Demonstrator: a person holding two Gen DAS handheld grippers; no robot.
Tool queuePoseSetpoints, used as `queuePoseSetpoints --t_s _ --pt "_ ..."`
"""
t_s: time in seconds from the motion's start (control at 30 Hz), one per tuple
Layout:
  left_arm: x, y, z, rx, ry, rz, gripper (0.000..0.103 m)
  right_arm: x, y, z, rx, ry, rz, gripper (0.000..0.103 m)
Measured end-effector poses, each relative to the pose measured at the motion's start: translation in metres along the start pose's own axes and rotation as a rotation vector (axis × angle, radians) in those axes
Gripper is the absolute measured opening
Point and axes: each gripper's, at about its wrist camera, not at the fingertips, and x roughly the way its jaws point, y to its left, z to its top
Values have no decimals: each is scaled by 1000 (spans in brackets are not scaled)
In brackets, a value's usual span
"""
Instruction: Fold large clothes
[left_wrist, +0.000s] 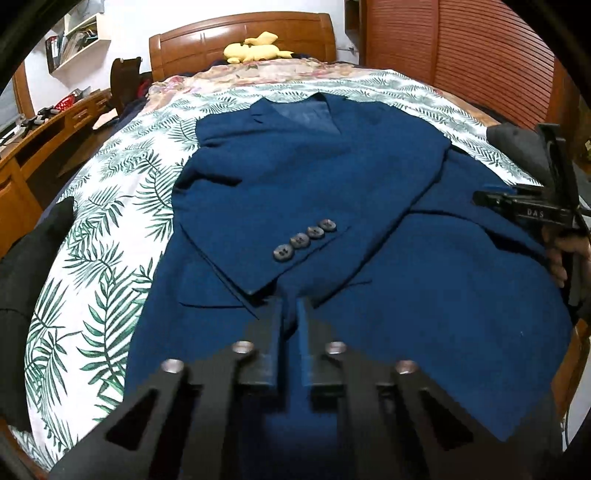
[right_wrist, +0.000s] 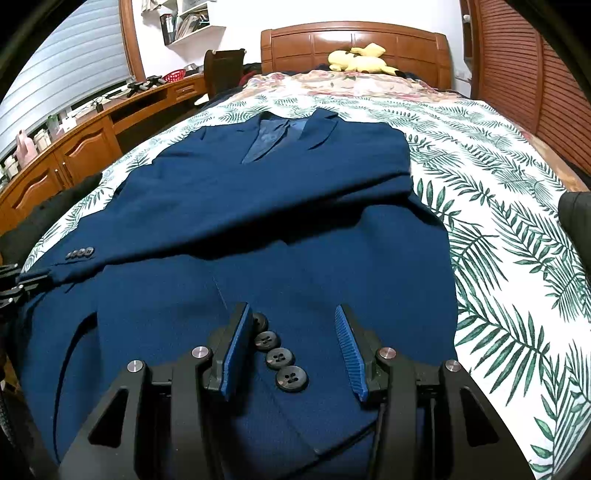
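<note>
A dark blue suit jacket (left_wrist: 314, 177) lies face up on the bed, collar toward the headboard, both sleeves folded across its front. My left gripper (left_wrist: 290, 306) is nearly shut, its tips just past a folded sleeve's cuff with its buttons (left_wrist: 304, 238); whether it pinches cloth is unclear. My right gripper (right_wrist: 291, 314) is open low over the jacket (right_wrist: 258, 192), its jaws either side of the other cuff's buttons (right_wrist: 277, 352). The right gripper also shows at the right edge of the left wrist view (left_wrist: 480, 197).
The bed has a white sheet with green leaves (right_wrist: 509, 229) and a wooden headboard (right_wrist: 354, 44). A yellow plush toy (right_wrist: 360, 59) lies by the headboard. A wooden desk (right_wrist: 92, 125) runs along the left, a slatted wardrobe (right_wrist: 517, 55) along the right. Dark clothing (left_wrist: 14, 277) lies at the left edge.
</note>
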Motion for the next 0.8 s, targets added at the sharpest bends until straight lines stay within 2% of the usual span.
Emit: queuePoseSetpoints --t_s 0.13,0.23,0.3,0.5,0.53,0.57,0.6,0.67,0.8 --pt "-24 -4 3 2 -43 -18 4 -6 3 2 -17 28 -17 48" --pt "-50 -13 4 26 -83 -17 4 -31 7 -3 -54 2 -56 48" --pt "-65 -19 3 44 -106 -3 4 -51 7 -11 -58 0 -34 48" --pt "-94 -18 -6 50 -160 28 6 -111 -7 -52 -31 -9 -52 48" --pt "-96 -16 -8 47 -166 27 16 -119 -9 -59 -24 -10 -58 48" --pt "-98 -13 -10 44 -172 30 34 -127 -13 -66 -14 -11 -58 48" --pt "-102 -11 -15 41 -180 35 44 -134 -16 -72 -5 -11 -60 48" --pt "-103 -7 -22 33 -176 29 79 -146 -18 -82 6 -15 -72 49" --pt "-97 3 -37 6 -144 46 81 -159 -23 -97 30 4 -79 56"
